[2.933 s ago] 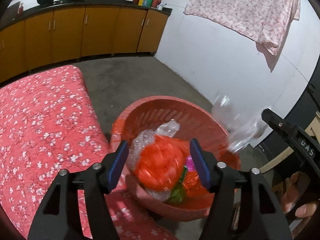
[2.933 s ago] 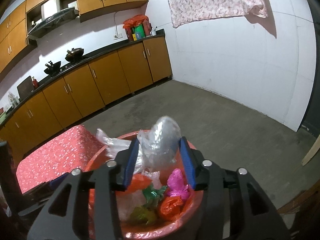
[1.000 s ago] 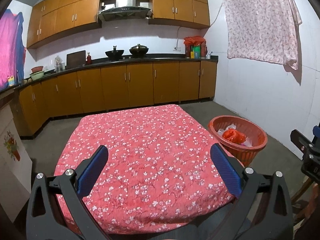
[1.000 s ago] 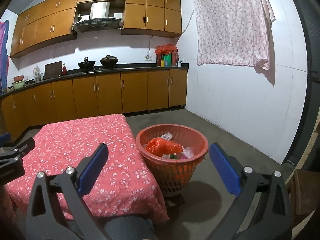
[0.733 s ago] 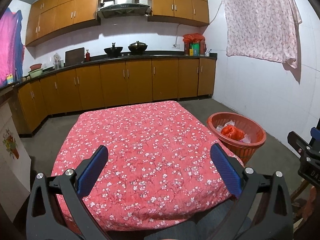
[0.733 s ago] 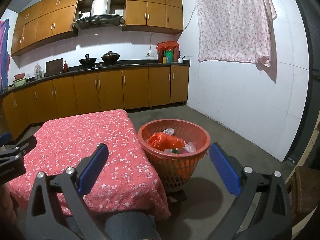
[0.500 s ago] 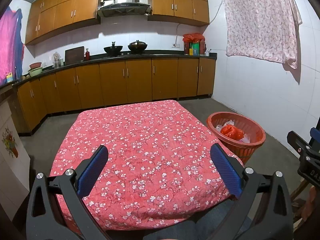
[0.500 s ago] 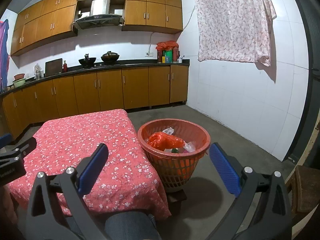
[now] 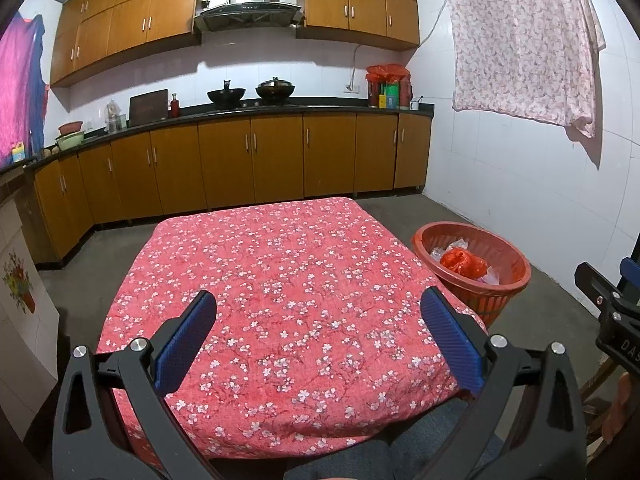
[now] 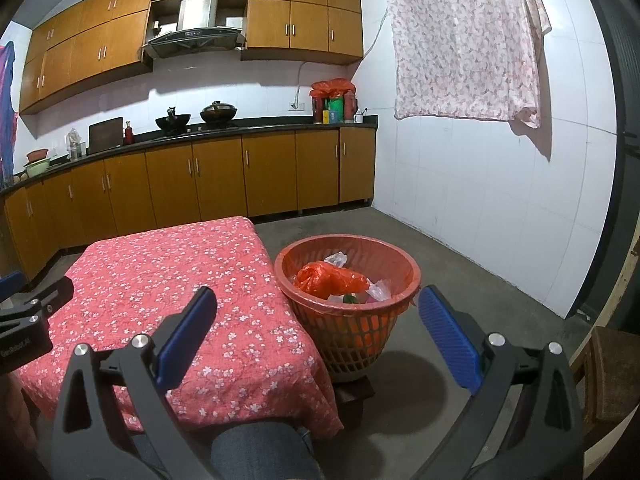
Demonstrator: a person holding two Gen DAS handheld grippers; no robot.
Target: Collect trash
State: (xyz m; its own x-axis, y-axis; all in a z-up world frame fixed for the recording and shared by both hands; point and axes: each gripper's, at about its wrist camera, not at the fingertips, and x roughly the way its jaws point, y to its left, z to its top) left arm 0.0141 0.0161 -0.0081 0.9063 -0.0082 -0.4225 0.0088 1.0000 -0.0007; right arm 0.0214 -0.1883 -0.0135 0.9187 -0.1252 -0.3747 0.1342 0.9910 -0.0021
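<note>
Both grippers have pulled back from the red basket [image 10: 347,322]; left gripper [image 9: 318,334] and right gripper [image 10: 316,326] now gape, released. The orange bag [image 10: 330,278] and clear wrappers [image 10: 378,290] lie inside the basket, beside the table [image 9: 280,280].

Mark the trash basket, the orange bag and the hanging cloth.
trash basket [image 10: 352,332], right wrist view, front wall.
orange bag [image 10: 328,278], right wrist view, its middle.
hanging cloth [image 10: 468,44], right wrist view, centre of fabric.
</note>
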